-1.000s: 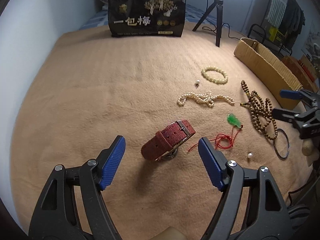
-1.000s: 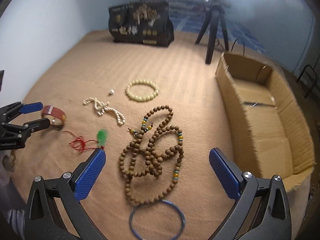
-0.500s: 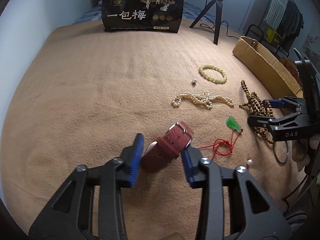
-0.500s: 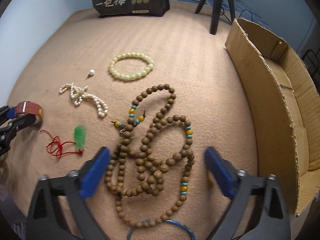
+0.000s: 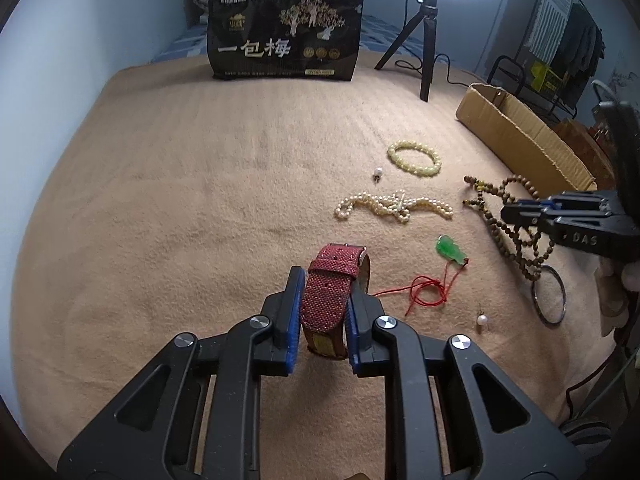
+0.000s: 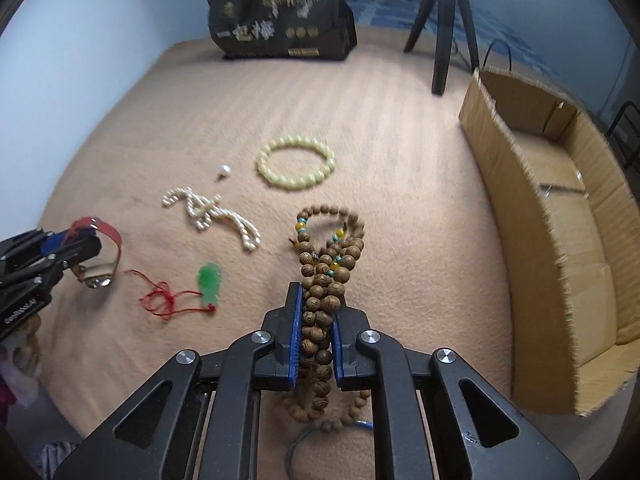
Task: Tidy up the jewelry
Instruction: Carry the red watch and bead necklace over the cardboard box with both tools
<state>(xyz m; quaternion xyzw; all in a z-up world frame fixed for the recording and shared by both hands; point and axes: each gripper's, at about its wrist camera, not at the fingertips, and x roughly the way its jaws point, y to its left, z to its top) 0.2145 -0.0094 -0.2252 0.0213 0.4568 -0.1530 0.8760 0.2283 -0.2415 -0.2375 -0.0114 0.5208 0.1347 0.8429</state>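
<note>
On the tan blanket [image 5: 200, 200] we note the left gripper [image 5: 323, 300] with its jaws closing on the red watch strap [image 5: 330, 284], blue pads against both sides of the band. We see the right gripper [image 6: 316, 320] clamped narrow on the bunched wooden bead necklace [image 6: 324, 280], several strands squeezed between its pads, loops spilling ahead and below. Lying loose between the two: pearl strand [image 5: 394, 208], yellow bead bracelet [image 5: 414, 158], green pendant [image 5: 451, 250] on red cord [image 5: 428, 292], two single pearl drops, one near the bracelet [image 5: 377, 172], one near the cord [image 5: 483, 320]. We log a metal bangle [image 5: 548, 296] beside the wooden beads. Cardboard box [image 6: 560, 220] stands open at the right edge of the blanket.
</note>
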